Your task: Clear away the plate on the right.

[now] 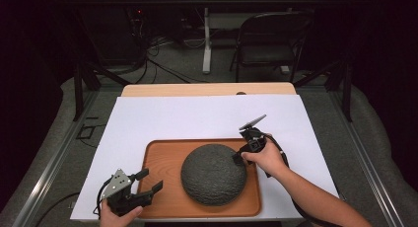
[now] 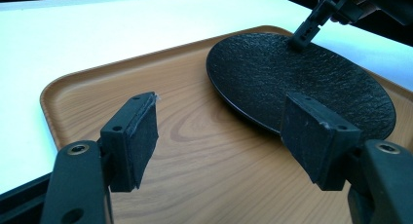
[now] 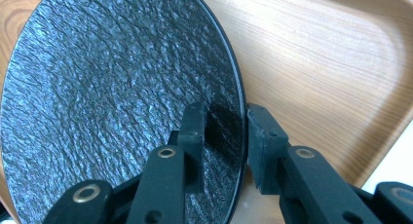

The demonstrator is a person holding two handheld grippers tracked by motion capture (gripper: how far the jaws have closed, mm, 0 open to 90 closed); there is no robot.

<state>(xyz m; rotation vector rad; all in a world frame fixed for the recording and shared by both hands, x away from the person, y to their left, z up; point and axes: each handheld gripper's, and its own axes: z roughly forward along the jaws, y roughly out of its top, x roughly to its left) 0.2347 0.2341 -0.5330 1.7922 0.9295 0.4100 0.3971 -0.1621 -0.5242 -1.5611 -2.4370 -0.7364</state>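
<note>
A: Two grippers are seen at one wooden tray (image 1: 157, 160); why is the black textured plate (image 1: 213, 173) approached only from its far right edge?

B: That rim is the part raised enough to be straddled. The plate is lying on the tray's right half, and the right gripper (image 3: 225, 136) is set astride the rim, one jaw over the top face, one outside it. The jaws are parted partway; a gap is visible, so no firm pinch is judged.

A: And the left gripper (image 2: 221, 136)?

B: It is held wide open above the tray's near left part, with nothing touched.
</note>
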